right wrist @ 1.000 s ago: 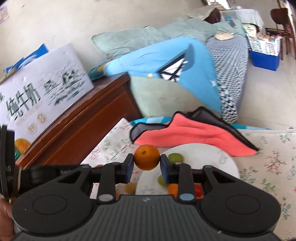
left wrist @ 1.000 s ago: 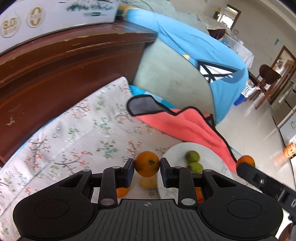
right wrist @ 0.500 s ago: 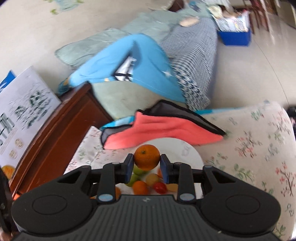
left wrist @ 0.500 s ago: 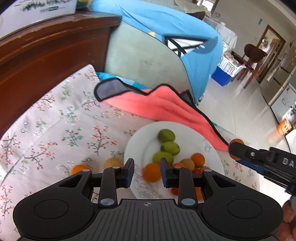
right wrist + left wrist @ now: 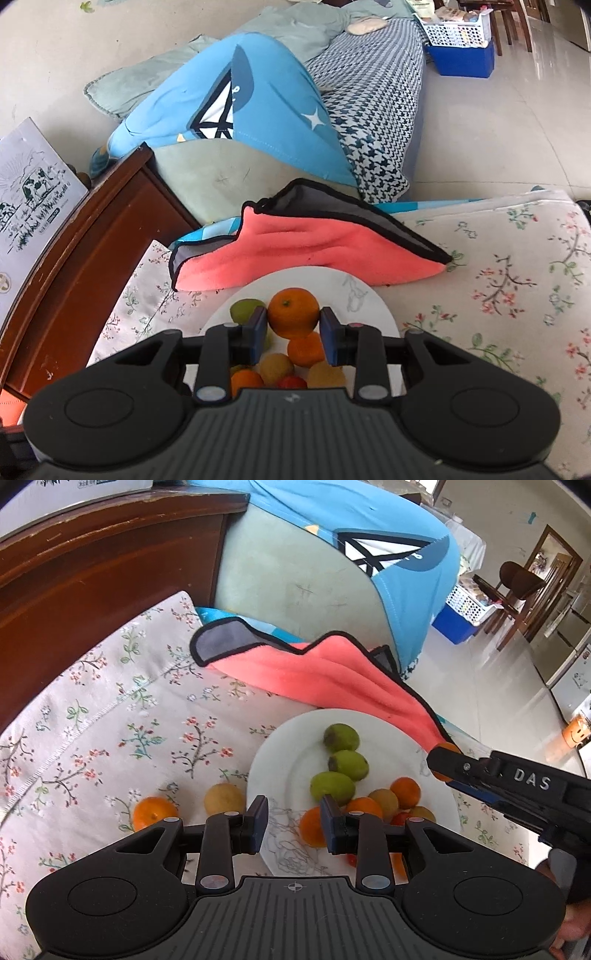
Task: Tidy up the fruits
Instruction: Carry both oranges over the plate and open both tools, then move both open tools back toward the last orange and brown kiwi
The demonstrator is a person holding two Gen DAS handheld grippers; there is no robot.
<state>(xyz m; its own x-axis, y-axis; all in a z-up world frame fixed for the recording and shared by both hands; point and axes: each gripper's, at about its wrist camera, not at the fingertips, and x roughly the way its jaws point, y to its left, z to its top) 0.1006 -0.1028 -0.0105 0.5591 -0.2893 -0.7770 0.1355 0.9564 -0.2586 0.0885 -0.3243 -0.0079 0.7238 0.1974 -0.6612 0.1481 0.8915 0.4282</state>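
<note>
Both my wrist cameras give bright, even daylight, with colours clean and saturated. In my left view the light comes in from the far right, where the tiled floor (image 5: 491, 686) shines pale and nearly washes out. The white plate (image 5: 291, 749) reads bright but keeps its faint printed pattern. Shadows are soft; the wooden cabinet (image 5: 92, 572) stays dark with a dull sheen on its face. In my right view the floor (image 5: 517, 110) glares too. The fisheye bends straight edges hard near the rims, and the corners go black. Focus is sharp in the middle; the box print (image 5: 29, 192) at the edge is slightly soft.
</note>
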